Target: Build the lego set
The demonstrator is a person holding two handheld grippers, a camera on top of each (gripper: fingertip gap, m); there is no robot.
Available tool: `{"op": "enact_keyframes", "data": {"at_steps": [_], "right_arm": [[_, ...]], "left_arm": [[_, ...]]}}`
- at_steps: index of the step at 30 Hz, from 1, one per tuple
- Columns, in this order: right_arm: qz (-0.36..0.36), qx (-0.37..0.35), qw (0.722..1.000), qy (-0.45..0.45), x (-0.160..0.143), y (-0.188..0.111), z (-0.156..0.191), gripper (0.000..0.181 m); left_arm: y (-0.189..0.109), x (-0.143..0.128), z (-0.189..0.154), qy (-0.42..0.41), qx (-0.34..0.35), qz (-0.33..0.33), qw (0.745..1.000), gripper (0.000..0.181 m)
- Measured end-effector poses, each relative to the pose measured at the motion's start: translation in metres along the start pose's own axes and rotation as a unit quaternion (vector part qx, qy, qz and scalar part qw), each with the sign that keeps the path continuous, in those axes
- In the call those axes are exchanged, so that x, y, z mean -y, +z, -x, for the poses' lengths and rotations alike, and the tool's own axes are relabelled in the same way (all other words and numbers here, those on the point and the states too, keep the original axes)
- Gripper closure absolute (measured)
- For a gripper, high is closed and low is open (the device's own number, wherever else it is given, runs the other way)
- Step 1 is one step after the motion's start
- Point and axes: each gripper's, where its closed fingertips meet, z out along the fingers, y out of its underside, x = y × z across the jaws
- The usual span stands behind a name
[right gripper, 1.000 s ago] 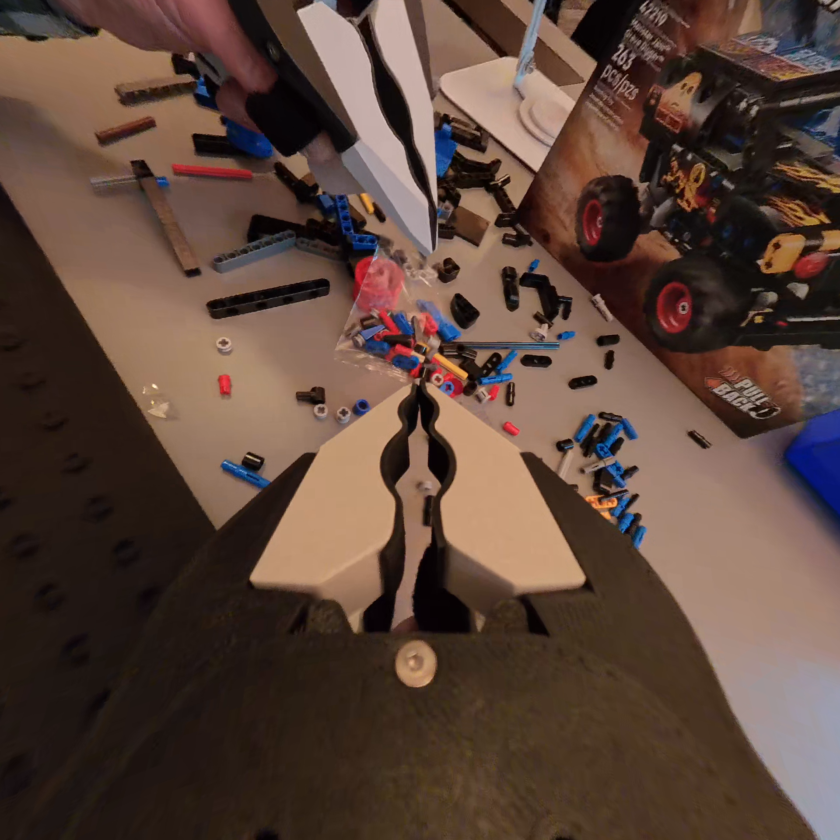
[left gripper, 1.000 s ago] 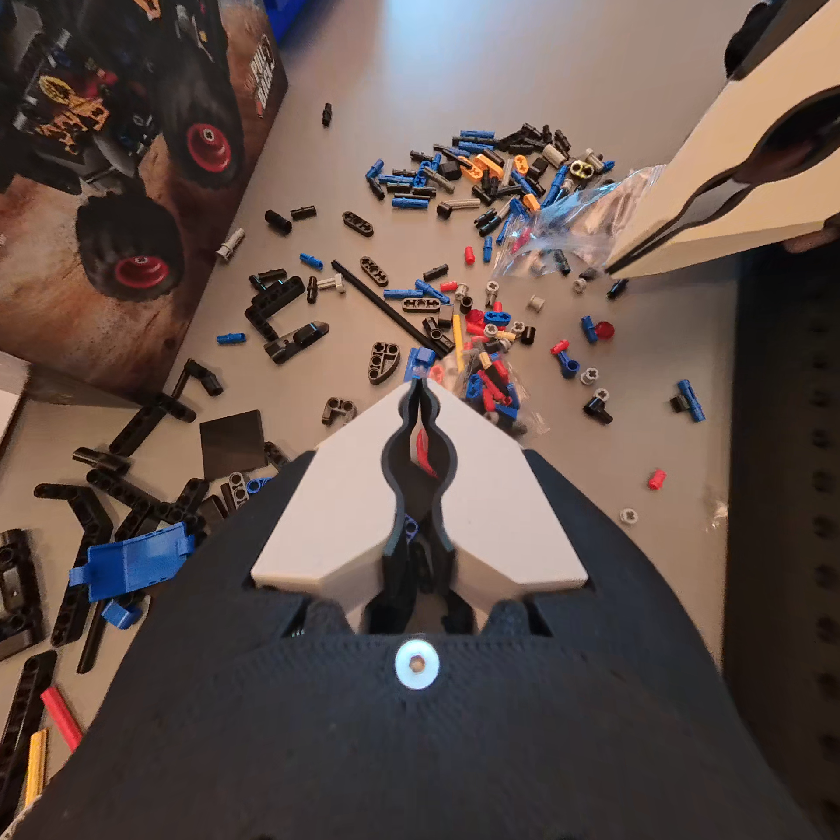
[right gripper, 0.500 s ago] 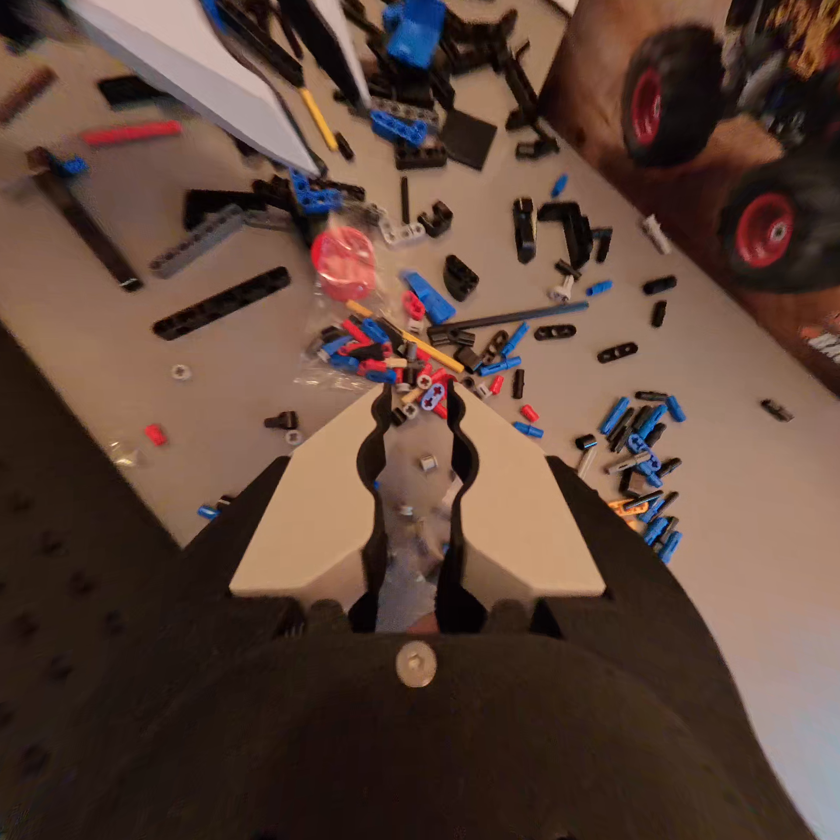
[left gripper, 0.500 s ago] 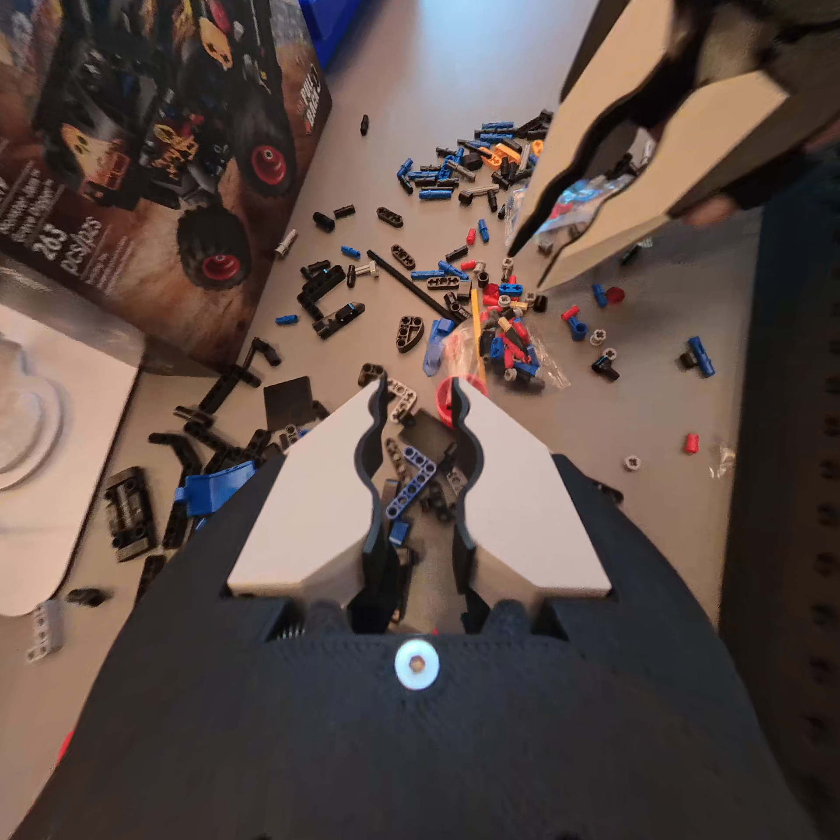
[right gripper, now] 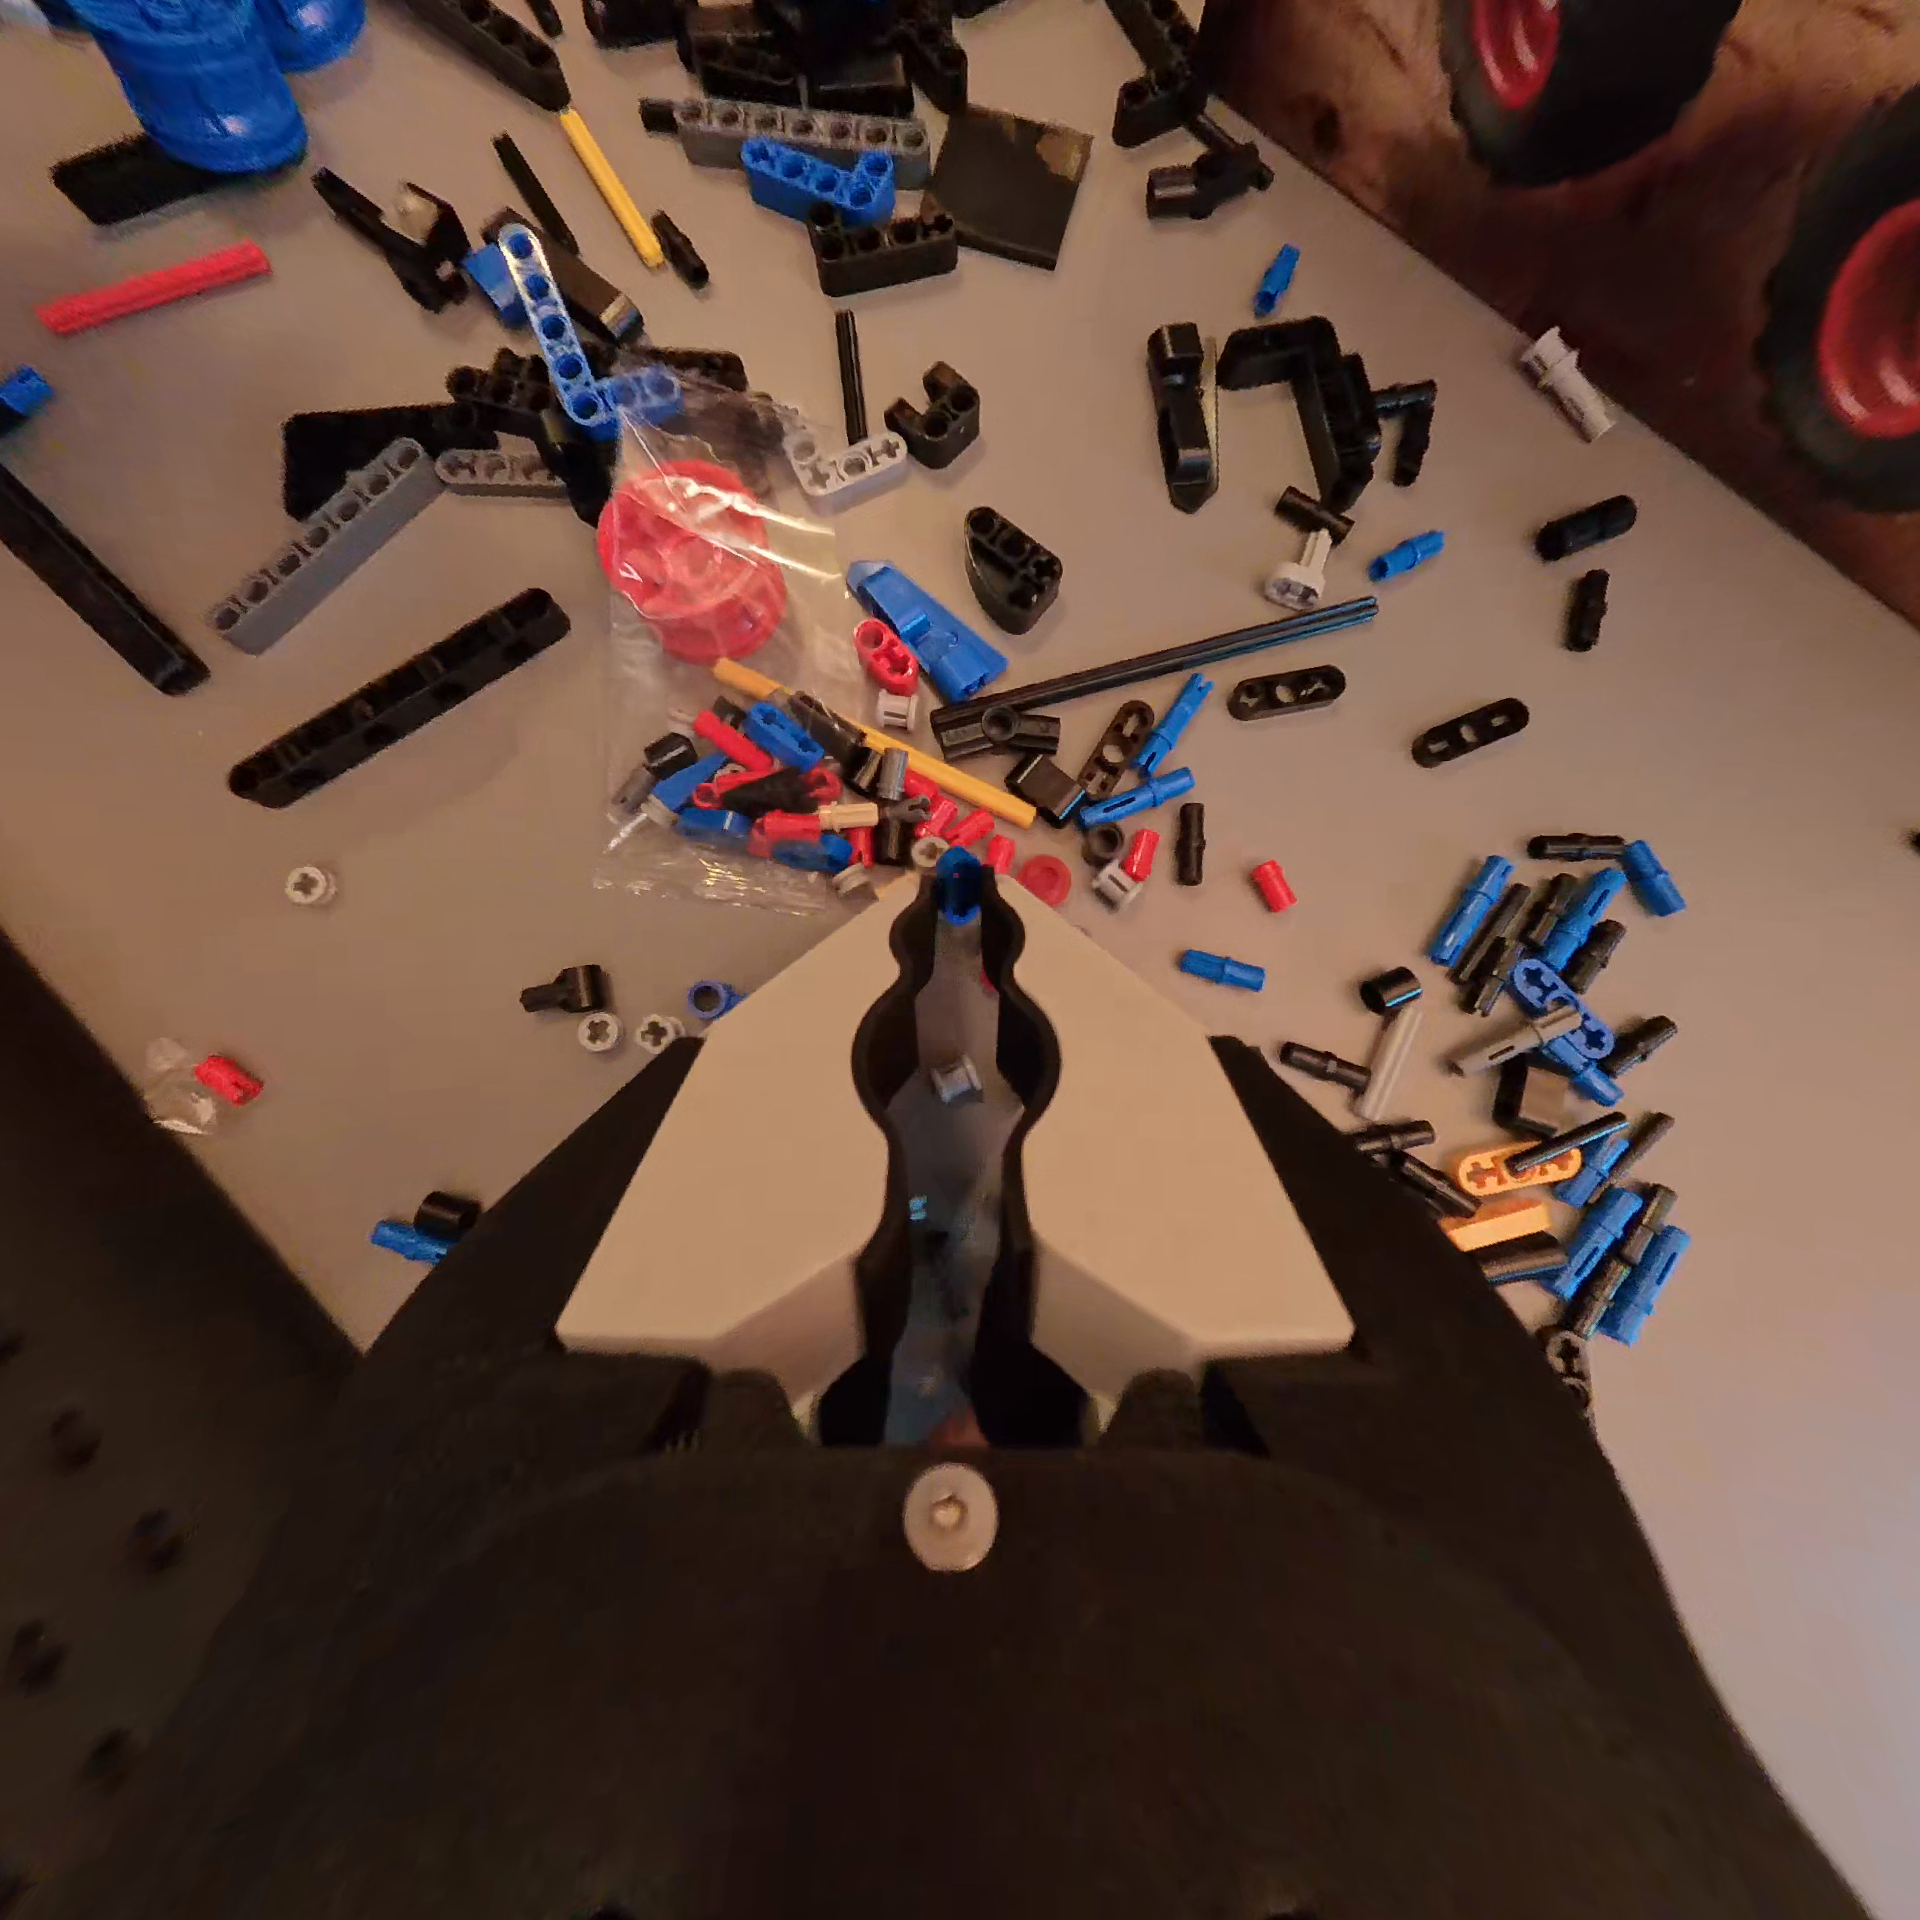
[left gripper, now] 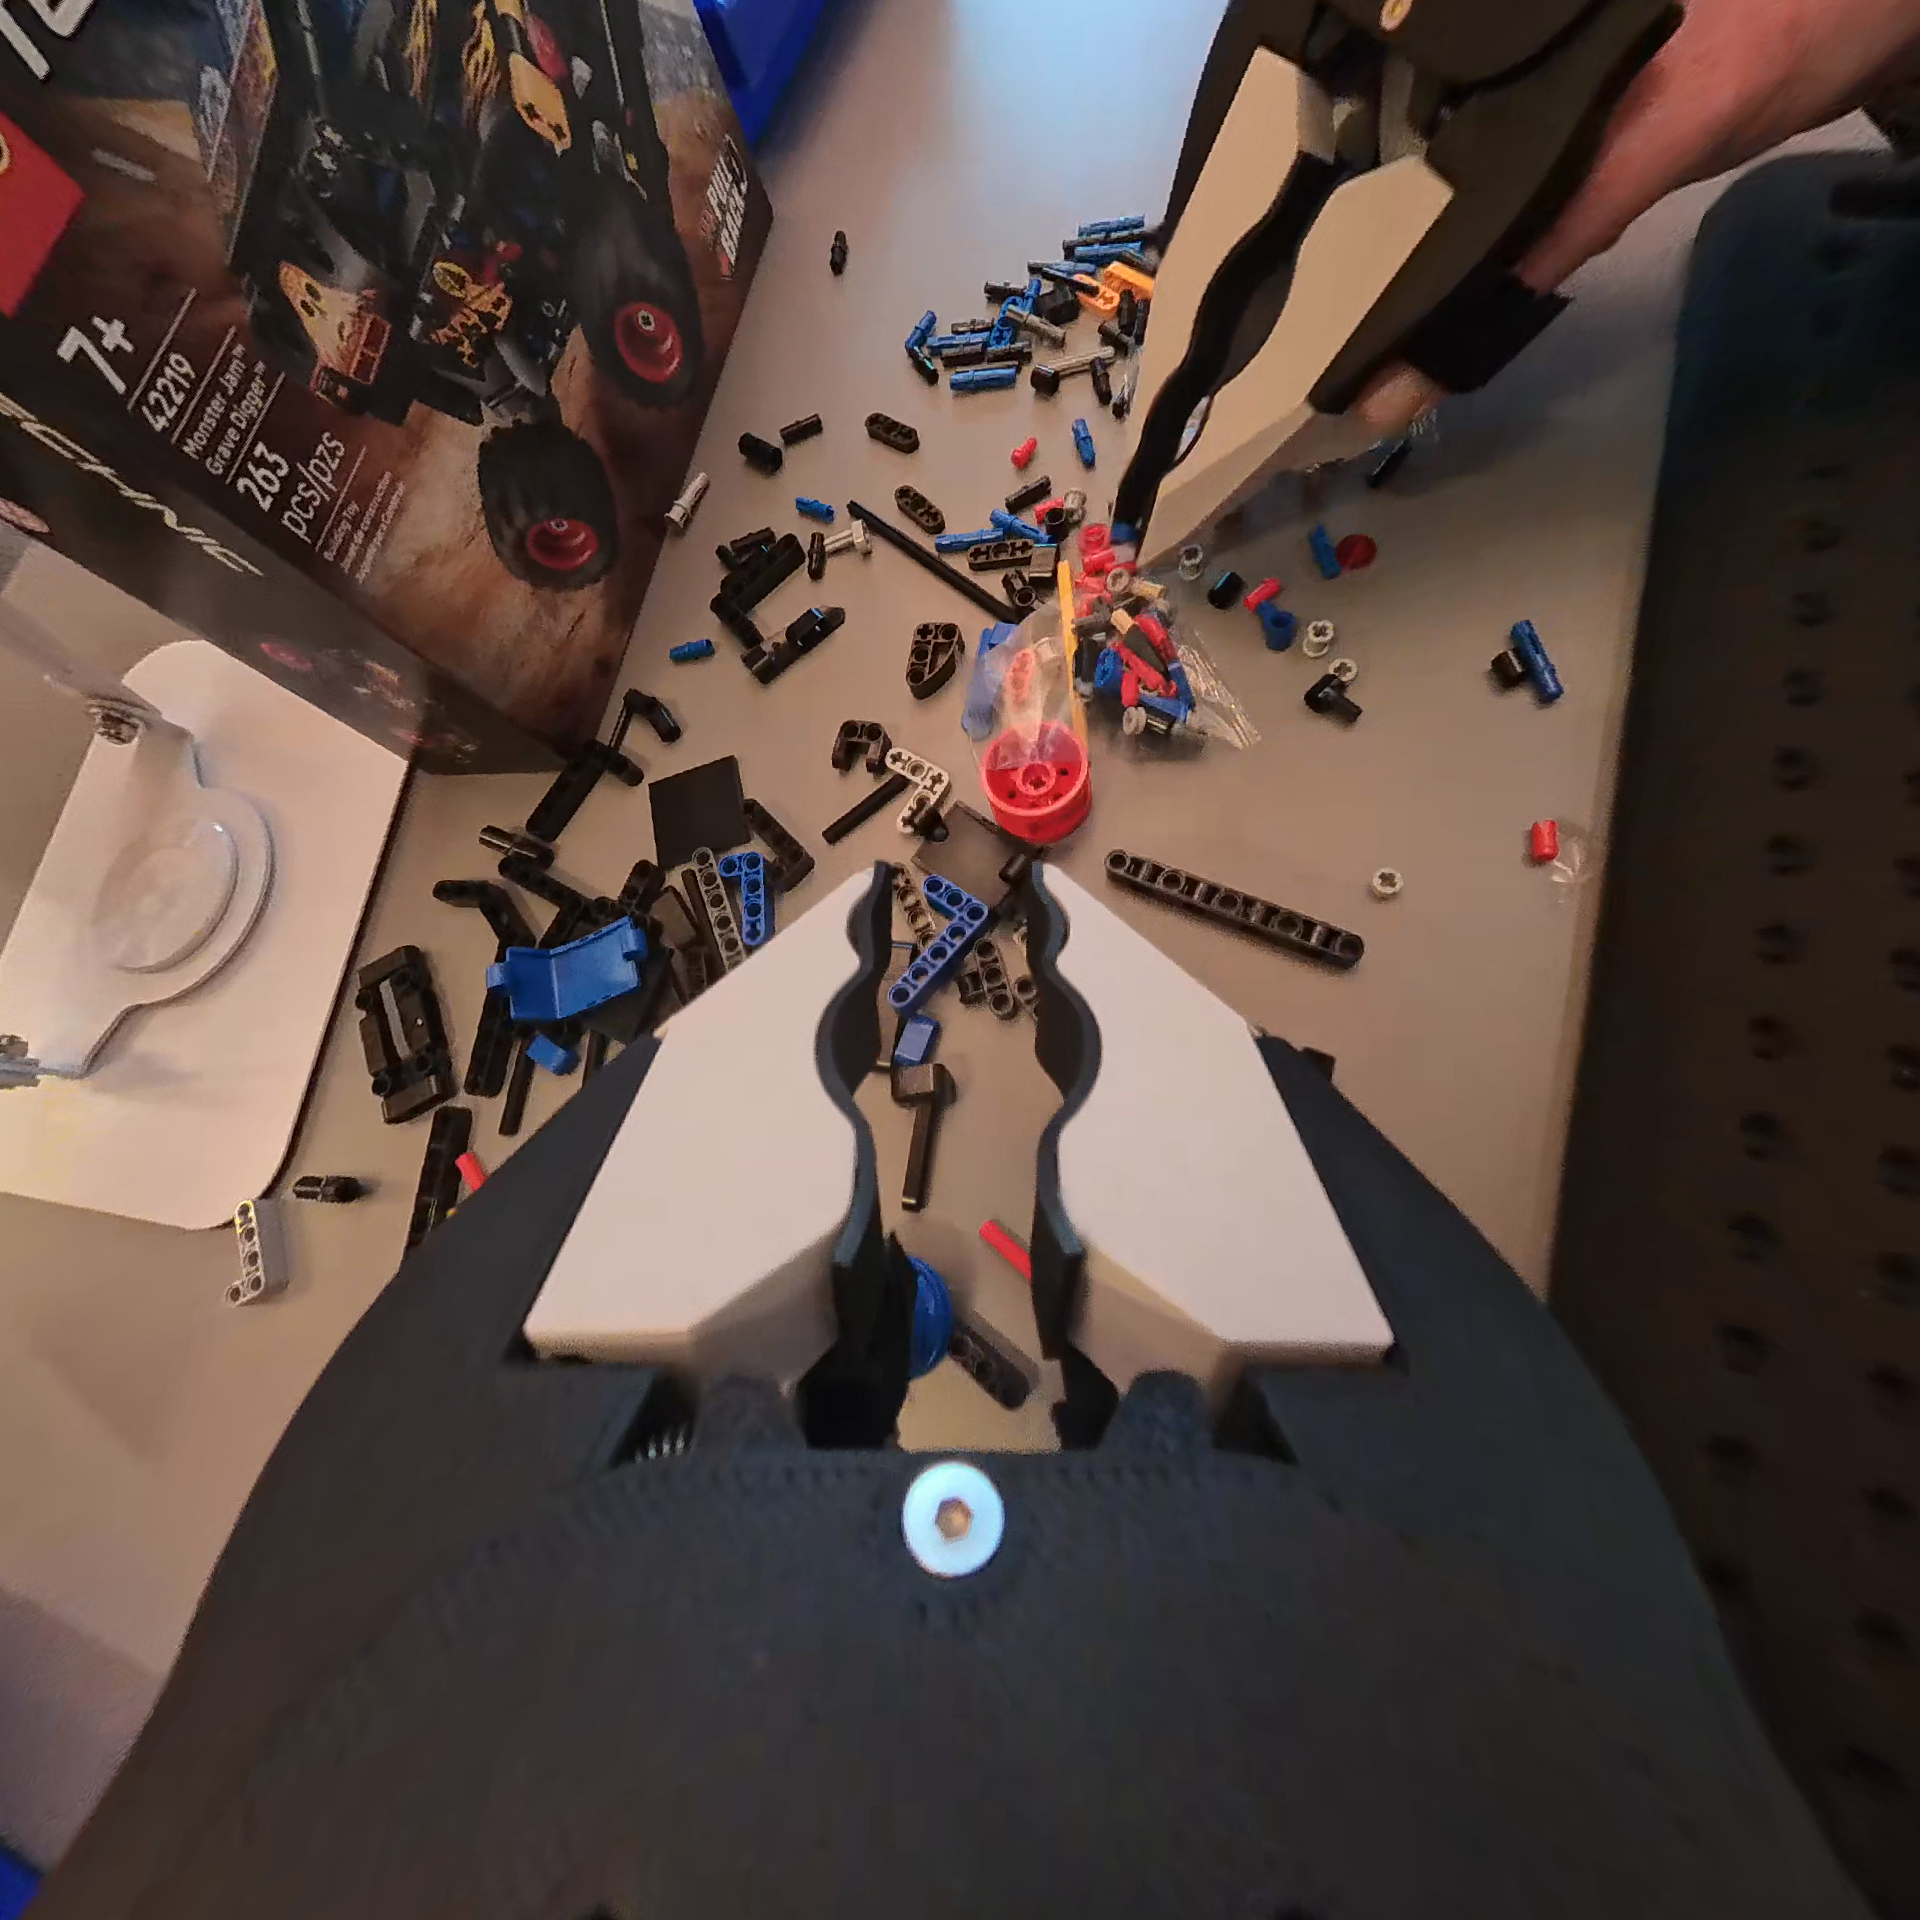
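Note:
Loose Lego Technic parts lie spread over the grey table (left gripper: pixel 1403 1039). My left gripper (left gripper: pixel 956 883) is open and empty, with a blue angled beam (left gripper: pixel 940 951) on the table showing between its fingers. A red wheel hub (left gripper: pixel 1036 795) lies just beyond its tips, at the edge of a clear bag of small pins (left gripper: pixel 1143 675). My right gripper (right gripper: pixel 956 885) is shut on a small blue pin (right gripper: pixel 956 878) at the near edge of that bag (right gripper: pixel 727 810). The right gripper also shows in the left wrist view (left gripper: pixel 1132 535), tips down on the pile, held by a hand.
The set's box (left gripper: pixel 364 312) stands at the left, with a white plastic base (left gripper: pixel 156 935) in front of it. A dark perforated mat (left gripper: pixel 1766 935) borders the table on the right. A heap of blue and black pins (right gripper: pixel 1558 1039) and a long black beam (left gripper: pixel 1231 922) lie nearby. Across from one pair of fingers to the other is roughly 15 cm. The red wheel hub (left gripper: pixel 1036 795) sits 8 cm or so from the ends of my left fingers. My right wrist view (right gripper: pixel 625 501) looks at it from another angle.
My left gripper opened, let go of the bag and drew back over the beams. My right gripper opened, dropped to the pin pile and closed on a blue pin.

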Motion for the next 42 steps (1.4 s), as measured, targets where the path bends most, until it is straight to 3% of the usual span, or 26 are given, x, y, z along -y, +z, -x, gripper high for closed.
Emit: {"op": "enact_keyframes", "data": {"at_steps": [4, 7, 11, 16, 22, 37, 42], "right_arm": [[-0.049, 0.027, 0.998, 0.012, 0.015, -0.015, 0.008, 0.175], [-0.119, 0.113, 0.985, 0.056, 0.039, -0.033, 0.031, 0.175], [-0.196, 0.231, 0.947, 0.101, 0.07, -0.056, 0.066, 0.175], [-0.219, 0.298, 0.922, 0.113, 0.086, -0.065, 0.094, 0.175], [-0.213, 0.342, 0.907, 0.119, 0.09, -0.066, 0.108, 0.175], [-0.361, 0.416, 0.815, 0.18, 0.137, -0.1, 0.12, 0.169], [-0.373, 0.427, 0.804, 0.179, 0.144, -0.106, 0.124, 0.17]], "left_arm": [[-0.007, 0.002, -0.005, 0.009, 0.0, -0.025, 1.0, 0.159], [-0.006, 0.018, -0.014, 0.039, 0.013, -0.074, 0.996, 0.154], [0.0, 0.044, -0.039, 0.152, 0.046, -0.132, 0.978, 0.149], [0.006, 0.062, -0.057, 0.231, 0.086, -0.157, 0.956, 0.15], [0.003, 0.064, -0.057, 0.27, 0.115, -0.166, 0.941, 0.167], [-0.055, 0.087, -0.042, 0.18, 0.136, -0.311, 0.923, 0.168], [-0.067, 0.09, -0.04, 0.145, 0.116, -0.345, 0.92, 0.169]]}}
